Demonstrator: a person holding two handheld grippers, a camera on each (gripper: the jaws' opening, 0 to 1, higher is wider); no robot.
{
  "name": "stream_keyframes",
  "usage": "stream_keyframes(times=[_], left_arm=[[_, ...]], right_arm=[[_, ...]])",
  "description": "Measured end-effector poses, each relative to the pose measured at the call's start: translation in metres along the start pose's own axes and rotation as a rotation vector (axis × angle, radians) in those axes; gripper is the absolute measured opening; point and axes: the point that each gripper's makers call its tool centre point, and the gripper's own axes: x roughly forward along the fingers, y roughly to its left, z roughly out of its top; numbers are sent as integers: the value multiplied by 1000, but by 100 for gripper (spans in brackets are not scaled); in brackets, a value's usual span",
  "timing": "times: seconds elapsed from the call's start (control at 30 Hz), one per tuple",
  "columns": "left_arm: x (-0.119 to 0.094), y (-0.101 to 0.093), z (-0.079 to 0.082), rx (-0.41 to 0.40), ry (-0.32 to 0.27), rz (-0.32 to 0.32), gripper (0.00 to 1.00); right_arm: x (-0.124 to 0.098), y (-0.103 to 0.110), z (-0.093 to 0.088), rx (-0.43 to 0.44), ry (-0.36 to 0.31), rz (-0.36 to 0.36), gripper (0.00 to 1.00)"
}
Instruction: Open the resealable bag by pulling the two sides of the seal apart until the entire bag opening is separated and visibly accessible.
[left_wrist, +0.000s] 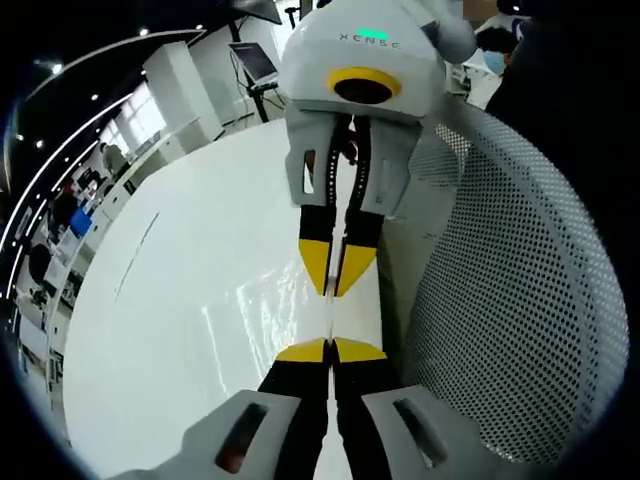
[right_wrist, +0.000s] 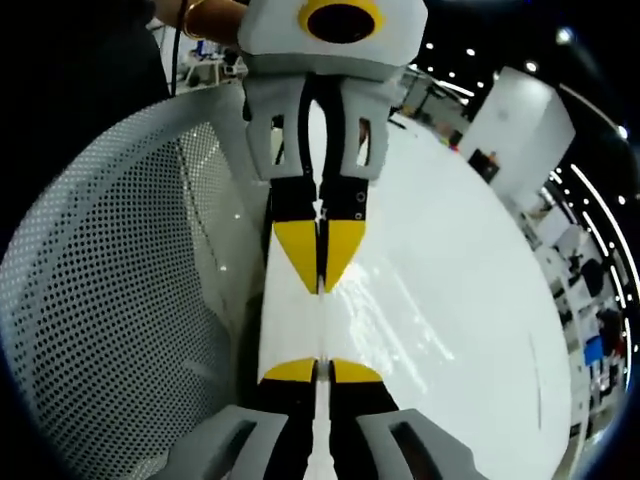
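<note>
Both grippers, left gripper (left_wrist: 330, 350) and right gripper (right_wrist: 322, 371), are clamped tight on the resealable bag's (left_wrist: 352, 305) top edge, tips facing, beside a white perforated basket (left_wrist: 510, 290).

1. The place looks like a robotics lab or open-plan technical workspace rather than a home.
2. A large, glossy white table (left_wrist: 200, 330) fills the foreground; its surface (right_wrist: 450, 300) mirrors the ceiling lights.
3. Long curved lines of ceiling strip lights (left_wrist: 70, 130) and small round spotlights (right_wrist: 470, 50) run over a dark ceiling.
4. On the far side, a monitor on a stand (left_wrist: 253, 62) rises beside a white pillar (left_wrist: 180, 85).
5. Along the far edge sit desks with equipment and a blue item (left_wrist: 80, 222); what they are is too small to tell.
6. A white perforated metal panel (right_wrist: 120, 300) curves along the table's near side.
</note>
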Motion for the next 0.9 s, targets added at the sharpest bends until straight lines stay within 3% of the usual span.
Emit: stream_keyframes(times=[0.17,0.33,0.37,0.43,0.5,0.6,0.9], left_arm=[[-2,-1,1,-2,8,-5,0],[-9,0,0,-25,-13,-2,0],[-9,-1,2,-29,-27,3,0],[-10,7,3,-7,-27,59,1],[-5,5,5,-4,-16,62,3],[3,3,12,49,-8,42,1],[7,-1,13,61,-1,17,1]], right_arm=[[-3,1,-7,1,9,2,0],[-10,-2,-27,20,45,-15,0],[-13,-3,-28,35,42,-20,0],[-17,-3,-26,-17,52,-32,0],[-20,-3,-26,-14,52,-31,0],[-19,0,-18,-8,32,-25,0],[-16,1,-12,-7,18,-27,0]])
